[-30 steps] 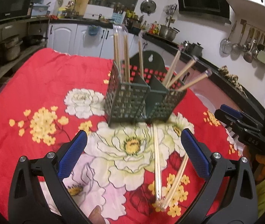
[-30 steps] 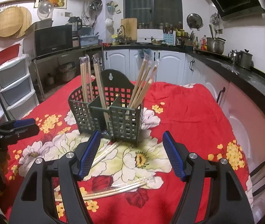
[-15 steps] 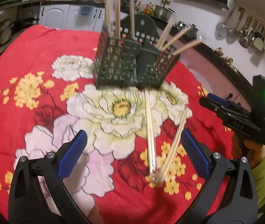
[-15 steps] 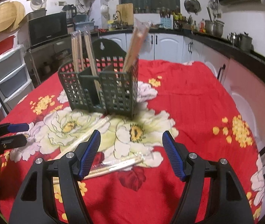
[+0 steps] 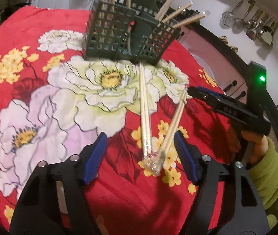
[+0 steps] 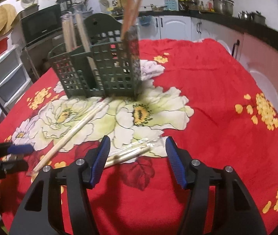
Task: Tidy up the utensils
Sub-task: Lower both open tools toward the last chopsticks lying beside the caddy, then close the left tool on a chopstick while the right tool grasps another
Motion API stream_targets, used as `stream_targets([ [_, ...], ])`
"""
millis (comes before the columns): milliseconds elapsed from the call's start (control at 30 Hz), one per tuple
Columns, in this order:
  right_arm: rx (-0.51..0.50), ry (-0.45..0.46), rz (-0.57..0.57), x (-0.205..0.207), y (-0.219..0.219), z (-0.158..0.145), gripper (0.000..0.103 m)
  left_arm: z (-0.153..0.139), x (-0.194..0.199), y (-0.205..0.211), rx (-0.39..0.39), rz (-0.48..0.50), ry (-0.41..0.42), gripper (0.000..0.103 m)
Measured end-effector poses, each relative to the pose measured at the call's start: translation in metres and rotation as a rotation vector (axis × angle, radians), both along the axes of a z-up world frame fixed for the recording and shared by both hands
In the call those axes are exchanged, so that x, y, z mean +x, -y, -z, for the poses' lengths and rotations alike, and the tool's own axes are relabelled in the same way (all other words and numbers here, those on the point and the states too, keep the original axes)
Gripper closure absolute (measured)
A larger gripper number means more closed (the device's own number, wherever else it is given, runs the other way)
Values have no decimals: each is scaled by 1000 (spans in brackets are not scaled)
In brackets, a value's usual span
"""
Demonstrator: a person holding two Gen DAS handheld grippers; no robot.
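only legible marking: "045" on the right gripper (image 5: 193, 93). two wrapped chopstick pairs lying flat on the red floral cloth (image 5: 41, 29) before the green holder (image 5: 127, 33): straight pair (image 5: 144, 107) running lengthwise away from the left gripper (image 5: 140, 155), slanted pair (image 6: 129, 153) reaching between the right's tips. both jaws just narrowing, gripping nothing, near ends between the left's pads.

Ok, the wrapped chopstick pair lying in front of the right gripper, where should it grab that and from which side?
Grip the wrapped chopsticks mid-length, coming down from above with one pad on each long side. The pair lies flat on the tablecloth, so only the top and sides are free. The right gripper, jaws just closing but touching nothing, straddles only the loose wrapper end, which would likely slip.
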State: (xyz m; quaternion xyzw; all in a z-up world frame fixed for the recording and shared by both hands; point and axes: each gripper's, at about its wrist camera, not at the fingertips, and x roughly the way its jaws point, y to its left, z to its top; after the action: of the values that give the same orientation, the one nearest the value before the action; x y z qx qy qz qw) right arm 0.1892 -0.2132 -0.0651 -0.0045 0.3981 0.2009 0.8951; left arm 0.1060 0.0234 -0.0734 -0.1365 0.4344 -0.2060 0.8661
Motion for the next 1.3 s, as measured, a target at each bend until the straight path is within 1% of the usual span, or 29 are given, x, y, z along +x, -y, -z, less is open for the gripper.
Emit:
stream_targets([
  [67, 16, -30, 9, 6, 3, 5, 50, 1, 0, 3, -5, 13, -6, 51],
  [133, 26, -50, 13, 11, 4, 9, 51, 3, 0, 5, -5, 22, -12, 53],
  [233, 37, -75, 14, 16, 5, 14, 52, 6, 1, 9, -3, 38, -28, 58],
  [300, 41, -78, 14, 18, 5, 15, 52, 6, 1, 11, -6, 43, -34, 68],
  [367, 42, -80, 14, 20, 5, 15, 52, 8, 1, 13, -5, 52, -49, 72],
  [467, 36, -83, 12, 21, 3, 16, 52, 10, -1, 14, 8, 58, -56, 76],
  [600, 35, -86, 12, 22, 3, 17, 59, 13, 0, 6, 3, 40, -70, 87],
  [667, 43, -91, 14, 23, 3, 18, 64, 13, 0, 3, -3, 35, -72, 89],
  [733, 47, -92, 14, 24, 4, 19, 65, 15, 0, -1, -11, 25, -75, 90],
  [833, 49, -86, 17, 23, 4, 19, 74, 15, 0, -6, -25, 10, -75, 91],
  [900, 46, -81, 20, 22, 3, 19, 81, 15, -1, -10, -30, -3, -74, 92],
  [933, 48, -80, 22, 22, 3, 19, 88, 15, -1, -12, -28, -7, -73, 92],
  [967, 49, -80, 22, 22, 3, 19, 92, 15, -1, -13, -29, -12, -73, 93],
  [1167, 41, -51, 20, 19, 1, 15, 97, 16, -5, -20, -30, -33, -70, 94],
  [1300, 44, -7, 21, 15, 1, 3, 97, 13, -10, -26, -21, -53, -55, 97],
])
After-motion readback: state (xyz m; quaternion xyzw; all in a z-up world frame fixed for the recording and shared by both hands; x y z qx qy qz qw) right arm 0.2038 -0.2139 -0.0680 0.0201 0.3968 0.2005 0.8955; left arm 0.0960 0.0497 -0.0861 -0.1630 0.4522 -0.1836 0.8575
